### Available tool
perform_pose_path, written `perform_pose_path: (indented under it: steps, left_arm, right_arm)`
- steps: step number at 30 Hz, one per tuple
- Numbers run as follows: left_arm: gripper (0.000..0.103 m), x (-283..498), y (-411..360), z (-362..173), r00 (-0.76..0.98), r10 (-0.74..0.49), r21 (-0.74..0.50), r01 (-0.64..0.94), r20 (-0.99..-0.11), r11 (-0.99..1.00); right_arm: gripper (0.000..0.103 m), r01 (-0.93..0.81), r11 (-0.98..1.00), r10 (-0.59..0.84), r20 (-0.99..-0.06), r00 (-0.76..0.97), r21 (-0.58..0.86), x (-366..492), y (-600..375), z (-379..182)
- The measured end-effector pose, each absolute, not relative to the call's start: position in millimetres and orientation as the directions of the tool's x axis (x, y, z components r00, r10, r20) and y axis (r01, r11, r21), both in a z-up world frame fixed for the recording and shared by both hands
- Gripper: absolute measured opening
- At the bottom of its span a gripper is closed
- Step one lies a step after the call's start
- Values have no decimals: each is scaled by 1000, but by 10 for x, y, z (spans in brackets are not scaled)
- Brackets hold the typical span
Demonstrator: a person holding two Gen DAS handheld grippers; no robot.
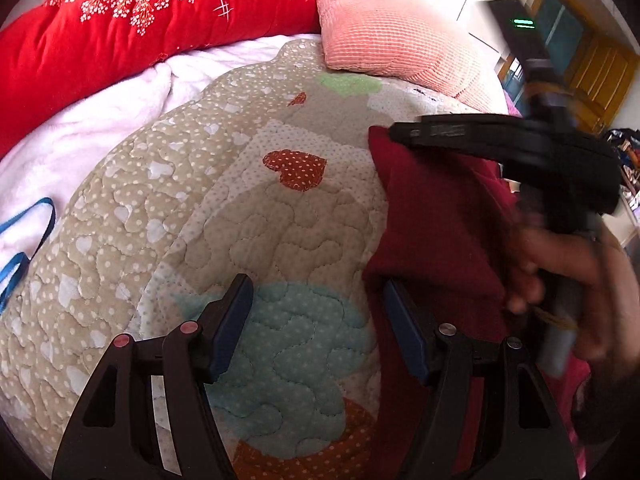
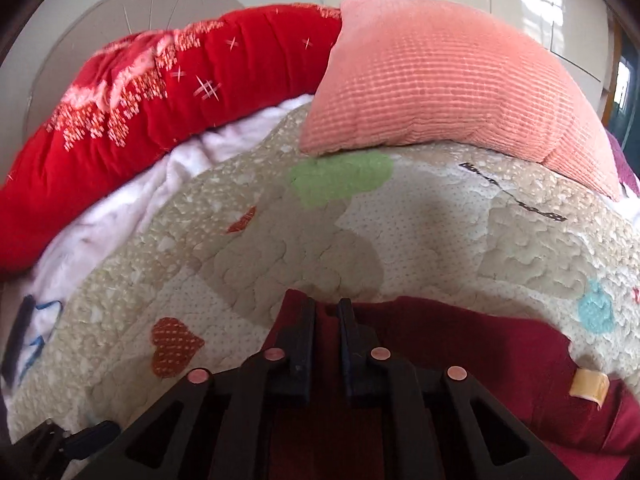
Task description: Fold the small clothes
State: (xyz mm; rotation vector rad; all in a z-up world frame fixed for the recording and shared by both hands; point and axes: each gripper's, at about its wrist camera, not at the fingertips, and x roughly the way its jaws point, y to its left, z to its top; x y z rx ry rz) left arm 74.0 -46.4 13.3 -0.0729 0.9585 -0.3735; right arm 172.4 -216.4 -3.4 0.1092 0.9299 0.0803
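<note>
A dark red garment lies on the patterned quilt, its near-left part lifted into a fold. In the right wrist view the garment spreads to the right and carries a tan label. My right gripper is shut on the garment's upper left edge, with red cloth pinched between the pads. The left wrist view shows that gripper from the side, held by a hand. My left gripper stands open over the quilt. Its right finger lies against the garment's left edge, and nothing is between the pads.
A pink ribbed pillow and a red flowered duvet lie along the far side of the bed. A white blanket with a blue strap on it is at the left. Room furniture shows at the far right.
</note>
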Motion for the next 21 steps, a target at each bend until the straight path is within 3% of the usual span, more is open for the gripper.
perform_pose_path:
  steps: [2,4,5,11,16,21]
  left_arm:
    - [68,735,-449,153,517,-346,-230,277,-783,933]
    - [68,713,-422,205,529,-351,-237,273,-773,933]
    - [68,705,-412,240,541,-355,-240,273,-762,931]
    - [68,659,-509,401,578,-412,-270,318,-705,909]
    - [68,800,-752,239,461,-453,-304,362,-764,881]
    - [69,742,-843,210,476,-415,-247,376,-776,893]
  right_arm:
    - [20,-6,981,158,-780,606,195,1418,-2313,132]
    - [42,37,983,117,-768,630,181,997,-2469,268]
    - [45,57,984,95,-761,642,171,831,-2551,303]
    - [46,290,957,-149,-811,566,27,54,-3112,68]
    - [46,310,947,-115,-815,568,82,-130,-3206,27]
    - [53,354,934,-160,-820,549,55,-249,-3342,27]
